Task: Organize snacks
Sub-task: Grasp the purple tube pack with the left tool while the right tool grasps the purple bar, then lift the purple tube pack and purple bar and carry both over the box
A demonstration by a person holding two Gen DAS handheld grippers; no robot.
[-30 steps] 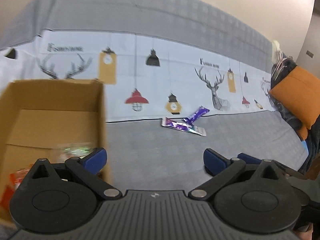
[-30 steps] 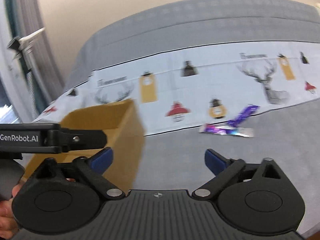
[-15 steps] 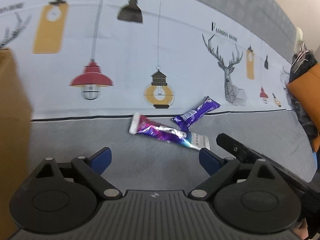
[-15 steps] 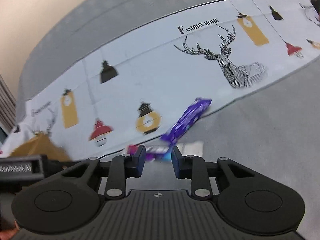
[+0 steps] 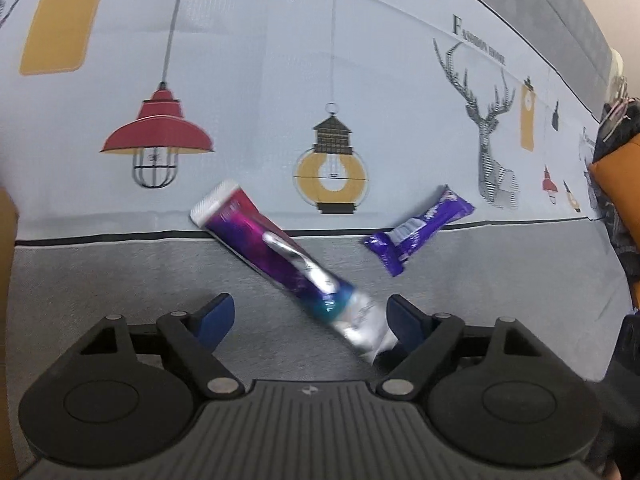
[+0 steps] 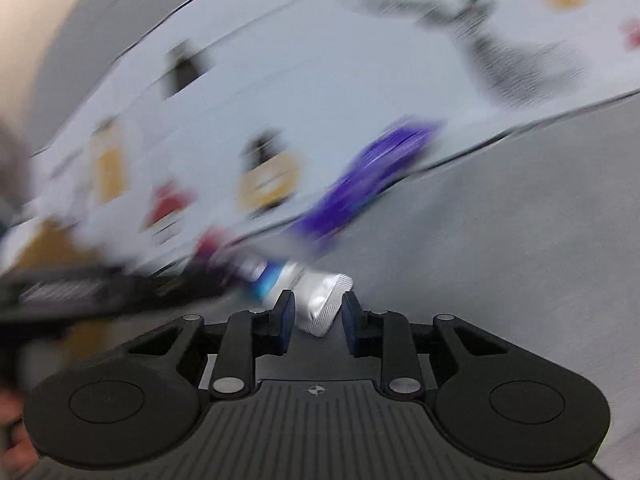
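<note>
- The left gripper (image 5: 308, 320) hovers with jaws spread wide, having just narrowed a little; the silver end of the long purple-and-silver packet (image 5: 288, 264) lies between them, close to the right pad, not yet pressed.
- The right gripper (image 6: 318, 314) has its jaws drawn in to a narrow gap. That same silver end (image 6: 322, 306) sits in the gap, but blur hides whether the pads press it.
- Both grippers crowd one packet. Better, I judge, to let one take it and send the other to the small purple bar (image 5: 420, 234), at two o'clock from the packet.
- Pinch across the flat body, not the crimped tip, which may slip.
- Count: two snacks on the grey sofa seat (image 5: 120, 280), two grippers.
</note>
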